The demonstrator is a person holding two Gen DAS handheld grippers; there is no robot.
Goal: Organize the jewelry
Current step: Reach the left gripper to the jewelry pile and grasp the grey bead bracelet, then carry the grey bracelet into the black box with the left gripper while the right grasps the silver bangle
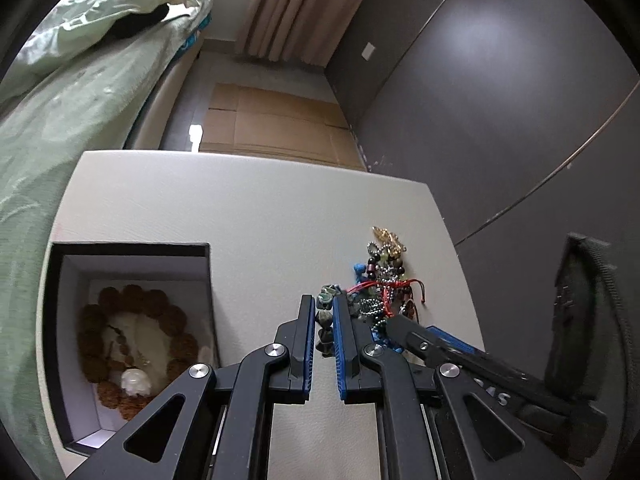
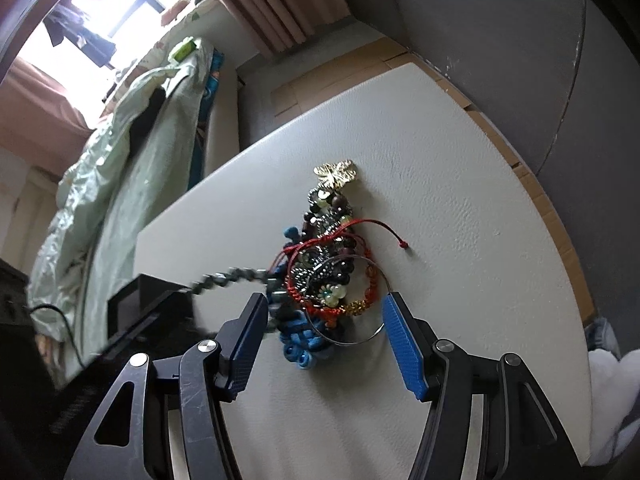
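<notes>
The left gripper (image 1: 323, 322) has its 2 blue-padded fingers narrowed around a bracelet of dark green-grey stone chunks (image 1: 325, 320); contact with the pads looks likely, but a firm pinch cannot be confirmed. In the right wrist view this bracelet (image 2: 228, 276) stretches leftward out of the tangled pile of mixed jewellery (image 2: 324, 256), its right end still at the pile. The right gripper (image 2: 320, 322) is spread wide, its fingers straddling the near end of the pile without gripping anything.

The pile lies on the white textured tabletop (image 1: 256, 216), right of centre. The open black-walled box with white lining (image 1: 132, 248) stands at the near left and already holds a brown beaded bracelet with a white carved bead (image 1: 132, 344).

Risks, as judged:
1. The bracelet is probably snagged on the red cord bracelet (image 2: 320, 240); pulling may drag the whole pile leftward.
2. A thin silver wire hoop (image 2: 360, 300) touches the right gripper's right finger and may be flicked aside.
3. The 2 grippers sit close together and could collide.

Open tabletop lies far and left of the pile. The right table edge is near the pile.
</notes>
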